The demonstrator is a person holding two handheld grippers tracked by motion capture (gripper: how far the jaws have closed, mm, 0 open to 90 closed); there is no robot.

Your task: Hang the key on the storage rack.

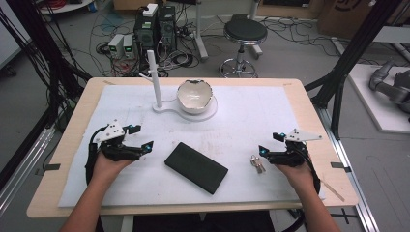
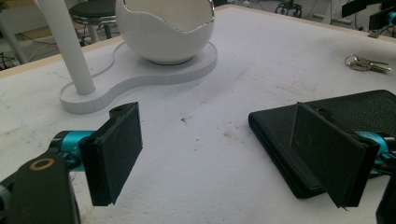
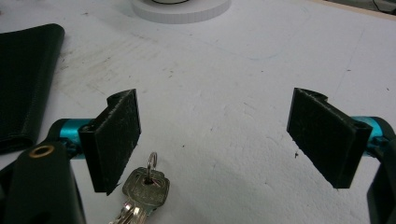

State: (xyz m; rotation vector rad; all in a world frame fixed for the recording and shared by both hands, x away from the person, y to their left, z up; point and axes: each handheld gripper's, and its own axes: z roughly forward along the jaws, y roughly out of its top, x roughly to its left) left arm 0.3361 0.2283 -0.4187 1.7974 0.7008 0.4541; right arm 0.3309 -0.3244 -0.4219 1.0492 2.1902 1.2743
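A black wallet [image 1: 196,167] lies flat in the middle of the white mat, and its corner [image 2: 327,112] sits behind my left gripper's right jaw. A bunch of silver keys [image 1: 257,164] lies just right of it, and the keys [image 3: 142,189] rest beside the left jaw of my right gripper. A white eggshell-shaped bowl [image 1: 194,95] stands on a white stand with an upright post [image 1: 156,79]. My left gripper [image 1: 141,137] is open at the left of the mat, nothing between its jaws. My right gripper [image 1: 270,143] is open too, holding nothing.
The white mat [image 1: 241,116] covers a wooden table [image 1: 72,125]. Black frame posts [image 1: 348,63] rise at the right, cables and computer boxes [image 1: 154,29] and a stool [image 1: 244,34] stand on the floor behind.
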